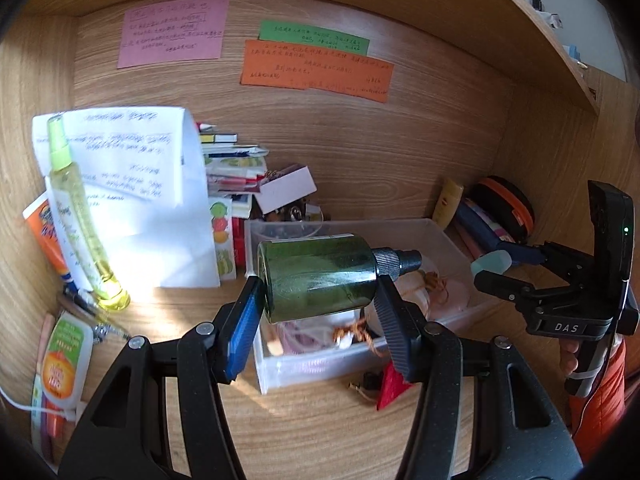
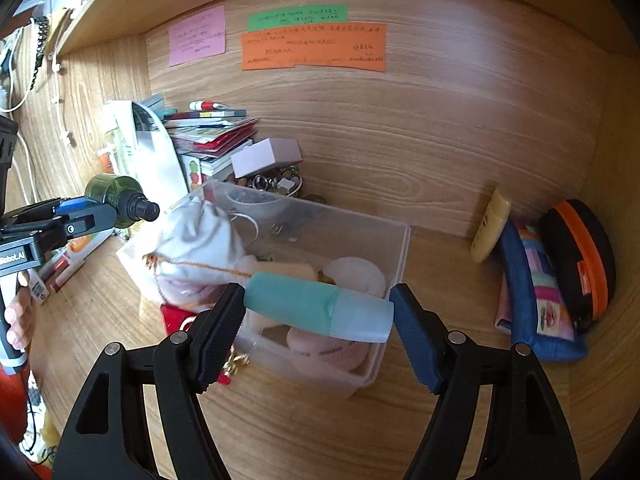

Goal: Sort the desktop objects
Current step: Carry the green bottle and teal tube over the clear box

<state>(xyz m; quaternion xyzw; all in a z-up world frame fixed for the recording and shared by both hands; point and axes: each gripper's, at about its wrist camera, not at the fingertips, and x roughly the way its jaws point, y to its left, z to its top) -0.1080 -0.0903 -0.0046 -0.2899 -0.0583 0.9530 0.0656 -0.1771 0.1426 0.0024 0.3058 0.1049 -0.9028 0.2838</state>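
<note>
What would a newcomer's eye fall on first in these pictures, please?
The left gripper clamps a dark green bottle lying sideways over a clear plastic box of odds and ends. The right gripper holds a teal tube crosswise above the same box. Coloured notes hang on the wooden back wall.

We see bare desk (image 2: 460, 420) open in front of clear bin (image 2: 400, 248). Bin blocks centre. Paper stack (image 2: 212, 132) and yellow spray bottle (image 1: 80, 216) crowd left; pouches (image 2: 536, 292) crowd right corner. Shelf (image 1: 552, 40) overhead.
</note>
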